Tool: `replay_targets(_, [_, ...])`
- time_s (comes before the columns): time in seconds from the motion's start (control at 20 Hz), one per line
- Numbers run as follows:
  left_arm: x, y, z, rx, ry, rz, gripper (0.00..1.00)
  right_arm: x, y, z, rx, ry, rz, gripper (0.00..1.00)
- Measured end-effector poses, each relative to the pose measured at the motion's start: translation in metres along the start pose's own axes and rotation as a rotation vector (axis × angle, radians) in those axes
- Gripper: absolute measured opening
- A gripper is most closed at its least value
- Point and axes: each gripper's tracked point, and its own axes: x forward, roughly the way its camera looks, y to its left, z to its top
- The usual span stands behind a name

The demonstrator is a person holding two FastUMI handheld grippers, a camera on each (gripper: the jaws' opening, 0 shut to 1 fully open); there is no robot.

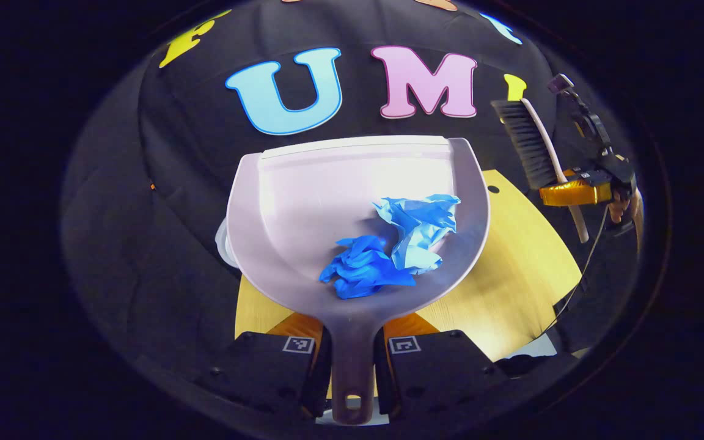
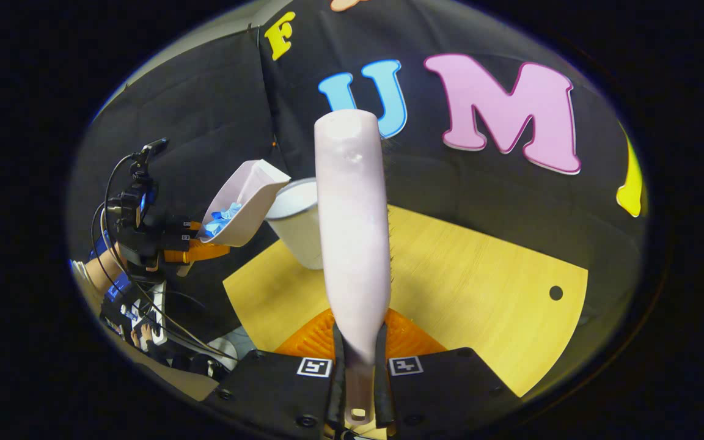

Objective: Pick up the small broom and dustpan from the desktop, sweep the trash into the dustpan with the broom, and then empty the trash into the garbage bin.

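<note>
A pale dustpan (image 1: 327, 208) is held by its handle in my left gripper (image 1: 352, 366), which is shut on it. Two crumpled blue paper wads (image 1: 395, 244) lie in its bowl. From the right gripper view the dustpan (image 2: 245, 205) hangs tilted up above the rim of a white garbage bin (image 2: 297, 226), with the wads low in it. My right gripper (image 2: 358, 373) is shut on the handle of the small broom (image 2: 352, 244), whose pale back faces the camera. In the left gripper view the broom (image 1: 532, 146) and right gripper (image 1: 578, 192) are raised at the far right.
The yellow wooden desktop (image 2: 468, 287) lies below both tools, with a small dark hole (image 2: 555, 293) near its right end. A person's hand and cables (image 2: 120, 256) are behind the left gripper. Part of the bin's rim (image 1: 222, 244) peeks out under the dustpan's left side.
</note>
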Motion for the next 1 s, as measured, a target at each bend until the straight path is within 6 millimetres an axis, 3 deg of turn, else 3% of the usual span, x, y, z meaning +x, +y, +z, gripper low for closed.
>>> replay_targets(0.2, [0.009, 0.019, 0.008, 0.043, -0.015, 0.127, 0.28, -0.014, -0.01, -0.026, -0.007, -0.042, -0.036, 0.19])
replay_targets(0.35, [0.02, 0.05, 0.006, 0.185, 0.047, 0.276, 0.28, -0.025, -0.015, -0.048, 0.01, -0.043, -0.049, 0.2])
replay_targets(0.5, [0.021, 0.051, 0.001, 0.277, 0.12, 0.336, 0.28, -0.034, -0.039, -0.069, 0.025, -0.022, -0.075, 0.19])
replay_targets(0.6, [0.017, 0.05, 0.005, 0.341, 0.165, 0.368, 0.28, -0.025, -0.055, -0.079, 0.037, -0.007, -0.089, 0.19])
replay_targets(0.75, [0.013, 0.054, 0.004, 0.458, 0.245, 0.419, 0.28, -0.028, -0.064, -0.076, 0.049, -0.004, -0.105, 0.19])
replay_targets(1.0, [-0.003, 0.091, 0.014, 0.699, 0.349, 0.551, 0.28, -0.028, -0.056, -0.075, 0.055, 0.014, -0.119, 0.2])
